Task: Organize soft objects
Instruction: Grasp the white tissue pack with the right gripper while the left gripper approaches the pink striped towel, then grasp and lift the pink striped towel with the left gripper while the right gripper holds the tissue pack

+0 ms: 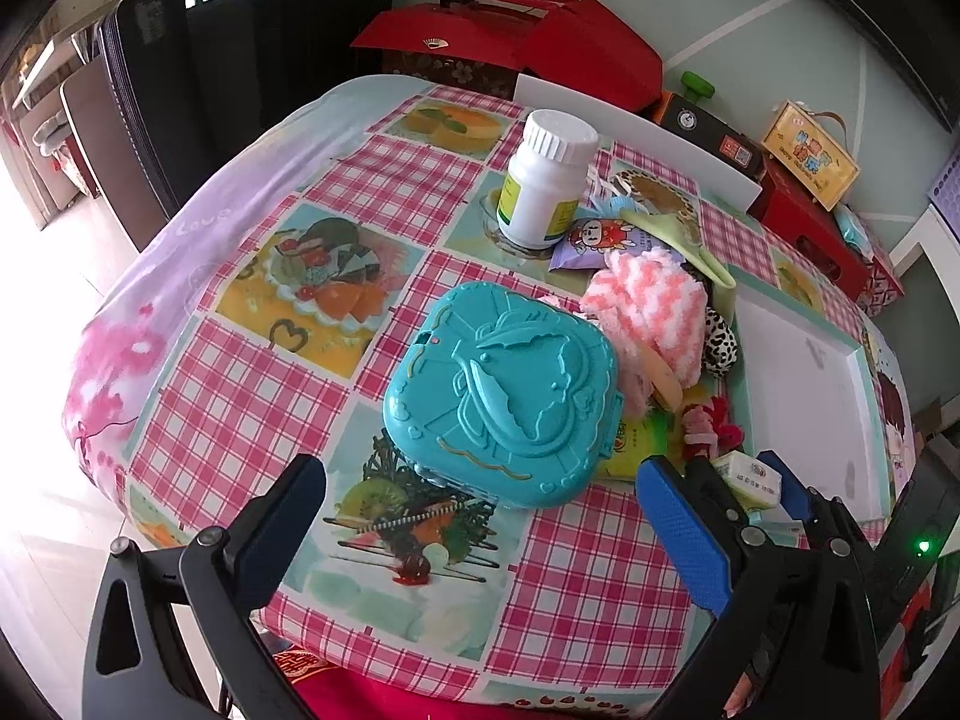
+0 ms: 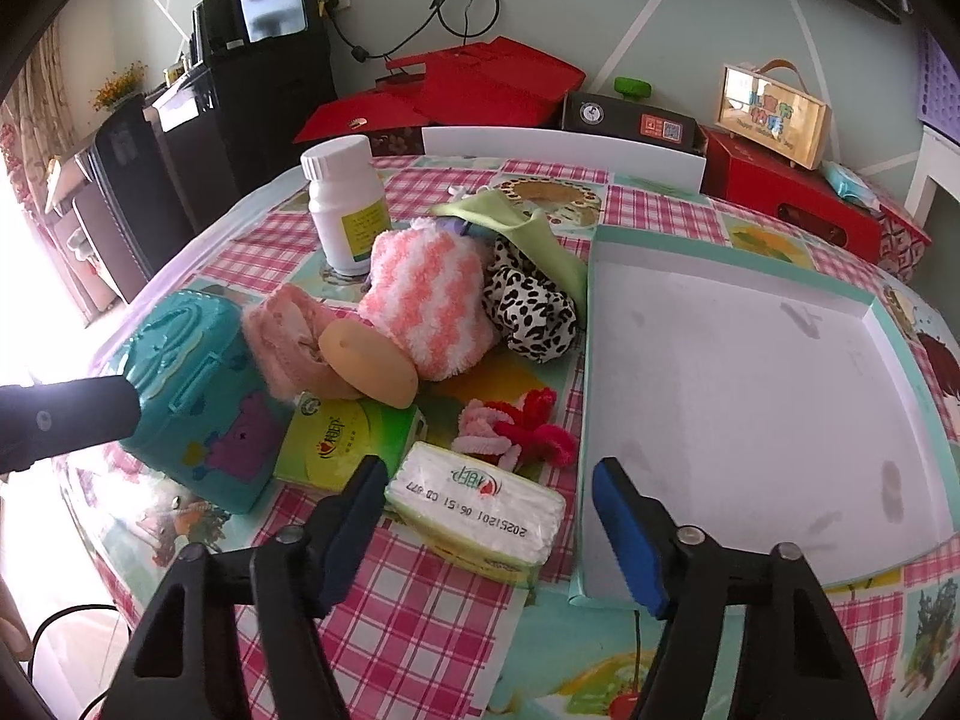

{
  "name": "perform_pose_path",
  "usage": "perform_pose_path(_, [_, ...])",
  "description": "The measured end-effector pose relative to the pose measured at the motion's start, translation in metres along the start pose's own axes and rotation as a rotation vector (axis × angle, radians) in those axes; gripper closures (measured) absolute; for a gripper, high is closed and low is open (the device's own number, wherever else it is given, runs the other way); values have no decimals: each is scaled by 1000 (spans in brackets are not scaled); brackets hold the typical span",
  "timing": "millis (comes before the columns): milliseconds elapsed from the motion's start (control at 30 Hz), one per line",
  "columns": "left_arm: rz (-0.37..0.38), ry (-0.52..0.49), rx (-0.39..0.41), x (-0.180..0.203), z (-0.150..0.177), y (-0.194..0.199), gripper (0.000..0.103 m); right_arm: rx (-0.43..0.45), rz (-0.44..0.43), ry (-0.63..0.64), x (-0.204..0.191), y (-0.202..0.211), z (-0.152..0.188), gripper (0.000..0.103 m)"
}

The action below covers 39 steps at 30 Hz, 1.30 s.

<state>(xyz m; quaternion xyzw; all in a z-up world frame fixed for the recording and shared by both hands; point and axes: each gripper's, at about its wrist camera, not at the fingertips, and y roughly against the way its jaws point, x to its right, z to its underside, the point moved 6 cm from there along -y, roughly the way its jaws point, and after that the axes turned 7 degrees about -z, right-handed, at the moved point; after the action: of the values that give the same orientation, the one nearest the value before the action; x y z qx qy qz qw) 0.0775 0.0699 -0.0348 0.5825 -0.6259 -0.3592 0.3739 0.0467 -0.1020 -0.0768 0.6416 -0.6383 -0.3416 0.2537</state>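
Our right tongs (image 2: 489,507) straddle, untouching, a plastic-wrapped white-and-green tissue pack (image 2: 477,516) beside the bench's white tray (image 2: 750,360); left tongs (image 1: 480,501) gape wide.

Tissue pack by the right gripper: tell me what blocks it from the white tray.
Nothing visible does. The tissue pack lies between the open fingers of the right gripper, not yet gripped. The white tray sits directly beside it, with only bare tablecloth between them; the tray's low rim is all it must clear.
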Motion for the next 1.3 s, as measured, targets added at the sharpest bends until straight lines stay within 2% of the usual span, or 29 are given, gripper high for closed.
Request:
perform_pose_path(100, [3,3,6,0,-1,2,0,8,-4,-20,4,3,-1,48])
perform_pose_path(233, [11,4,24,-1,-5,11,0,14,-27,-33,5,8,-2,52])
perform_pose_path(567, [61,-19,72,10,-37,34,0,70,-57,-49,7,32,-21,52])
perform_pose_path(800, [153,-88,-14,38,-73,21,1,133,-68,-85,25,52,-53,52])
perform_pose_path(967, [138,-126,-32,60,-93,11,1,153,-45,-122,44,58,-77,52])
perform_pose_path(1167, [110,-121,-49,90,-98,-9,1,161,-2,-171,76,61,-102,52])
perform_pose_path(1233, [90,-128,-53,99,-96,-16,9,176,10,-191,89,64,-108,52])
perform_pose_path(1300, [64,-144,-57,109,-95,-25,11,186,22,-211,102,67,-112,52])
